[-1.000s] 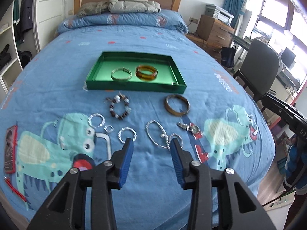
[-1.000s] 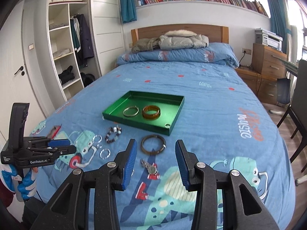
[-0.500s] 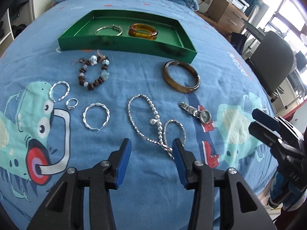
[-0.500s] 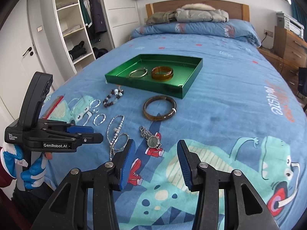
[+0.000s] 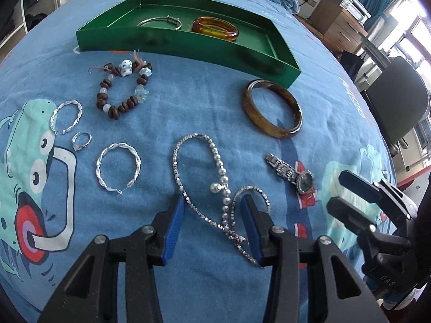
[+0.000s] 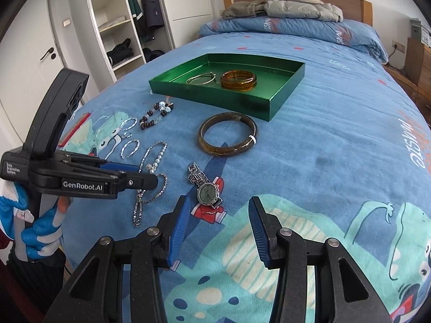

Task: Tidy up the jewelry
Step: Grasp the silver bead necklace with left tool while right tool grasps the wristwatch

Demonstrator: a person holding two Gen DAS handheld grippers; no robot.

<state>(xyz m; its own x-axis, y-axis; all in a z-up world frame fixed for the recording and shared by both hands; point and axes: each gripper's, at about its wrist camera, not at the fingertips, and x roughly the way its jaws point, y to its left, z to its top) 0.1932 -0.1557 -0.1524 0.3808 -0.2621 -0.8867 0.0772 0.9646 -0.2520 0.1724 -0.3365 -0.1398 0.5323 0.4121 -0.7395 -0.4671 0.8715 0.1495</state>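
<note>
A green tray point(image 5: 280, 66) on the blue bedspread holds a thin silver bangle point(image 5: 159, 22) and an amber bangle point(image 5: 215, 27). In front of it lie a bead bracelet point(image 5: 121, 91), a brown bangle point(image 5: 272, 115), two twisted silver hoops point(image 5: 118, 167), a small ring point(image 5: 81, 140), a silver chain necklace point(image 5: 215, 177) and a wristwatch point(image 5: 292, 173). My left gripper point(image 5: 212, 215) is open, its jaws either side of the necklace's near end. My right gripper point(image 6: 218, 223) is open just short of the watch point(image 6: 206, 185).
The tray point(image 6: 210, 98) sits mid-bed; pillows and folded clothes point(image 6: 282, 8) lie at the headboard. A wardrobe point(image 6: 124, 27) stands left, an office chair point(image 5: 396, 107) and drawers point(image 5: 336, 18) right of the bed. A red object point(image 6: 72, 129) lies at the left bed edge.
Both grippers moved forward and down toward the jewelry. The left now straddles the necklace's near end; the right has closed in on the watch. Both stayed open.
</note>
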